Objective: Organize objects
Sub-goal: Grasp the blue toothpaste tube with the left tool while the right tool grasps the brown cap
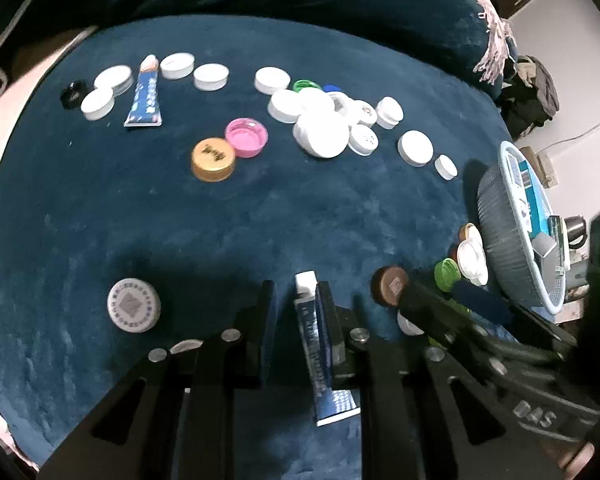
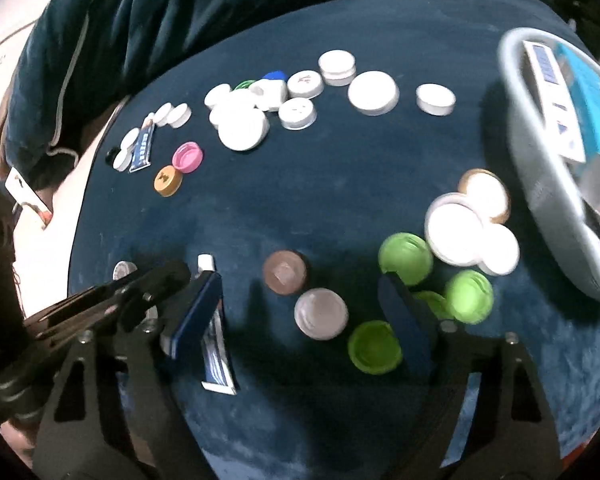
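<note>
A blue-and-white tube (image 1: 314,344) with a white cap lies lengthwise between the jaws of my left gripper (image 1: 296,288), against its right finger. The jaws stand close together on it. In the right wrist view the same tube (image 2: 218,356) sits partly behind my right gripper's left finger. My right gripper (image 2: 299,278) is open above the blue cloth. A brown cap (image 2: 286,272), a pale cap (image 2: 321,314) and a green cap (image 2: 374,346) lie between its fingers, untouched. A second tube (image 1: 146,96) lies at the far left among white caps.
A grey-blue basket (image 1: 496,216) with boxes in it stands at the right edge. Several white caps (image 1: 320,132) cluster at the back, beside a pink cap (image 1: 246,137) and a gold cap (image 1: 213,159). A printed white cap (image 1: 134,311) lies near left. Green caps (image 2: 406,258) and white lids (image 2: 456,234) sit by the basket.
</note>
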Demonstrator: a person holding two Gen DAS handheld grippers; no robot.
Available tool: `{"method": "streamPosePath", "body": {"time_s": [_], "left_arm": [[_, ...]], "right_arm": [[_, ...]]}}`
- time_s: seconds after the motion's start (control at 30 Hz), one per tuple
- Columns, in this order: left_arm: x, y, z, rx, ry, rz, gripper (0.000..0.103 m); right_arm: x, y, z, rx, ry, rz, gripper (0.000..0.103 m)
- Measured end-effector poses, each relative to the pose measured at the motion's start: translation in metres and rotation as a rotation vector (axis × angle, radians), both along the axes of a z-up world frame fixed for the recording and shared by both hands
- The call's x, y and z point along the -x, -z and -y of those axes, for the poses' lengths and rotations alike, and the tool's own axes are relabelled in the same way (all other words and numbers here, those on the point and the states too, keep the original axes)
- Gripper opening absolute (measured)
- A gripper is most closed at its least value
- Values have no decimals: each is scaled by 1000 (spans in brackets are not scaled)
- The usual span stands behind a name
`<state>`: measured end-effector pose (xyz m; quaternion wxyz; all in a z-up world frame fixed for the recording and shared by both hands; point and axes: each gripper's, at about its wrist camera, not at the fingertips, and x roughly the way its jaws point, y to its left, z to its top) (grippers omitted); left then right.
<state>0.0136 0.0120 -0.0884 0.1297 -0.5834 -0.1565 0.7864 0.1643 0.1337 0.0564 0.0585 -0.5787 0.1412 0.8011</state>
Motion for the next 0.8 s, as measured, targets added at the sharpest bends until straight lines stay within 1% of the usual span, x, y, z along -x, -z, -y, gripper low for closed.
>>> {"method": "streamPosePath", "body": {"time_s": [0.07,0.1,0.13,0.17,0.23,0.27,0.3,0.33,0.37,0.47,0.5,0.63,0.7,0.73,0.8], "left_arm": [[-1,2,12,-26,-18,25,19],[-1,2,17,-32,-28,31,22],[-1,2,23,-31,-38,32,24],[1,0,28,-21,-52,29,30],[3,-2,34,-2,-73,18,42],[4,-4,36,11,-85,13,50],[4,-4,38,28,-97,6,54],[3,-4,37,38,-100,4,54],[2,-4,36,40,-98,5,54],[-4,-2,19,38,-55,7,54],[-5,-2,10,39,-29,7,54],[-11,4,-19,51,53,13,54],[-12,10,-34,65,89,23,53],[-12,15,-40,73,99,31,50],[-12,26,-48,102,121,61,22]], "right_arm": [[4,2,3,-9,-29,10,81],[4,4,3,-16,-52,19,80],[5,7,5,-26,-69,33,76],[5,9,5,-30,-81,41,73],[3,19,9,-44,-117,81,59],[0,24,10,-68,-134,99,57],[-1,26,12,-94,-148,107,50],[-3,26,12,-117,-158,104,39],[-6,24,10,-115,-161,95,31],[-18,12,-7,-61,-115,51,31],[-25,5,-17,-40,-69,25,31],[-53,-14,-49,22,57,-27,31],[-64,-25,-57,34,64,-38,31],[-69,-30,-58,29,57,-41,31],[-77,-40,-59,21,41,-42,31]]}}
